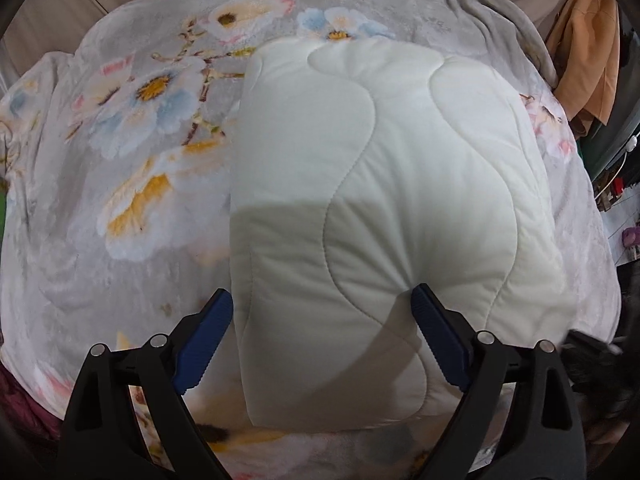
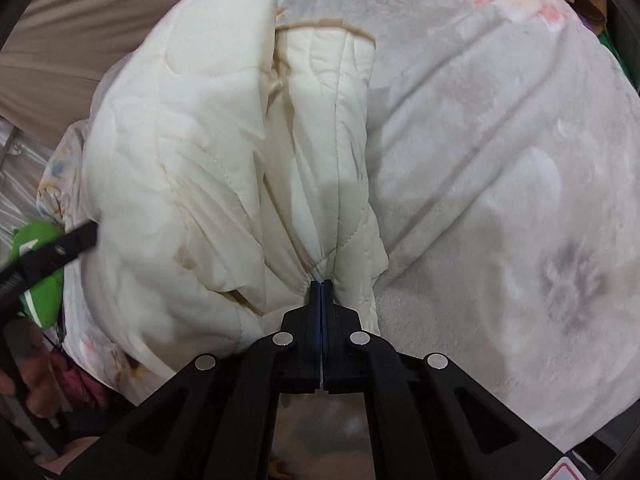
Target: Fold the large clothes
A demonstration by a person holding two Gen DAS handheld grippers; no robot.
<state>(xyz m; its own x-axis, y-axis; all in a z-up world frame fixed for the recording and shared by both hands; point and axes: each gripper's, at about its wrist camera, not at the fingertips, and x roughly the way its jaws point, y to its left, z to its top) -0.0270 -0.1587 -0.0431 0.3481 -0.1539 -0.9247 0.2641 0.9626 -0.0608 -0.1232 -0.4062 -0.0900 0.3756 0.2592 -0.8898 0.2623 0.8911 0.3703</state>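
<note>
A cream-white quilted jacket (image 1: 380, 184) lies folded into a long block on a grey floral blanket (image 1: 132, 128). My left gripper (image 1: 322, 296) is open, its blue fingers astride the jacket's near left part, the right finger pressing into the fabric. In the right wrist view the jacket (image 2: 192, 168) is bunched at the left, with a tan inner lining showing at the far end. My right gripper (image 2: 321, 282) is shut on a gathered edge of the jacket. The left gripper's black body (image 2: 48, 256) shows at the left edge.
The blanket (image 2: 500, 160) covers the whole bed. An orange garment (image 1: 588, 48) hangs at the far right. A green item (image 2: 36, 272) lies at the bed's left edge. Beige fabric (image 2: 80, 32) lies behind the bed.
</note>
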